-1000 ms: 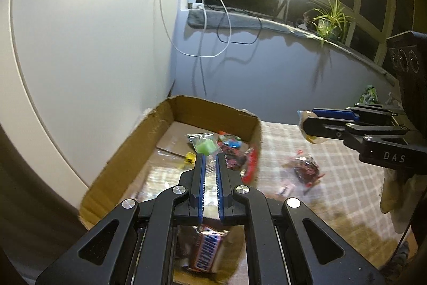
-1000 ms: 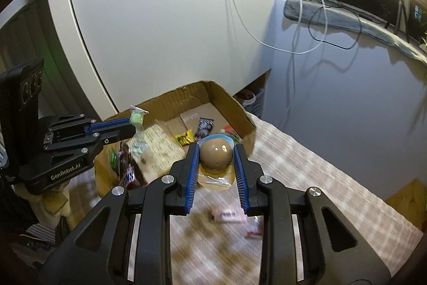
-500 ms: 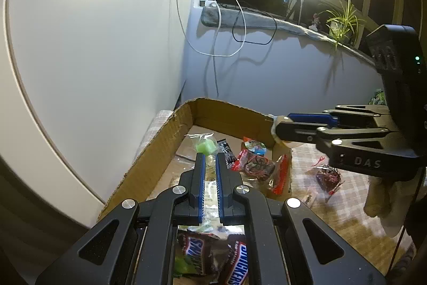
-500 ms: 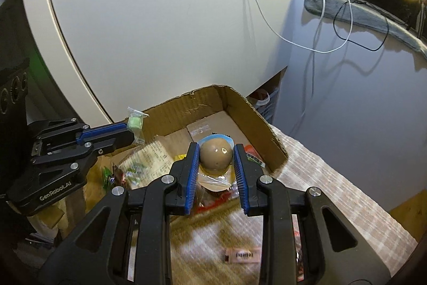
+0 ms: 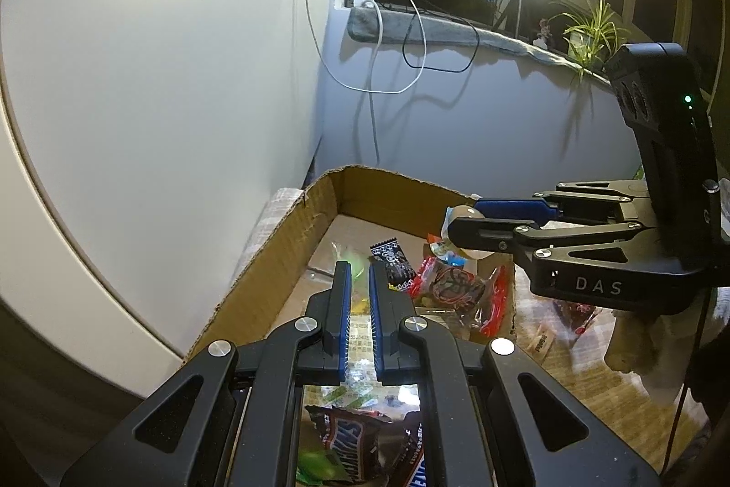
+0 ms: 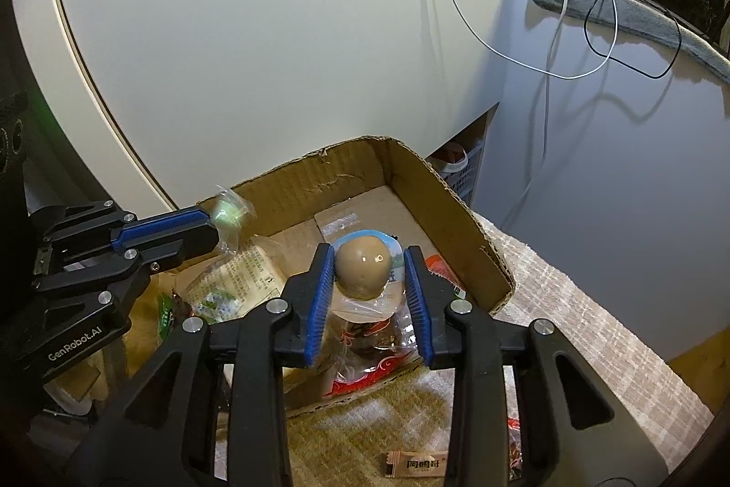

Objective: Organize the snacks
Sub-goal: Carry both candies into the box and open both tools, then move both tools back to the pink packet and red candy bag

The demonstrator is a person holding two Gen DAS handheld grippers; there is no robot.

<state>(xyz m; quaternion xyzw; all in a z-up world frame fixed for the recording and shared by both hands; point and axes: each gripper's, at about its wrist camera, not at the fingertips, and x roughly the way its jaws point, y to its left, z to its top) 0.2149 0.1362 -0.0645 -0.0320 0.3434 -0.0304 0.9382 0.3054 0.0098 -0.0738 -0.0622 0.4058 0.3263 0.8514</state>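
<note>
The right gripper [image 6: 368, 281] had just been opening, fingers apart around the packaged egg [image 6: 362, 265] above the cardboard box [image 6: 461, 213]; at nine o'clock, the left gripper [image 6: 214, 223] clamped a green candy [image 6: 229, 214].

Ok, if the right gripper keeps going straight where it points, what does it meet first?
On the right gripper the jaws have just been opening, the egg pack between them. Straight on, it would probably meet the floor of the cardboard box, near its far wall; depth is unclear.
</note>
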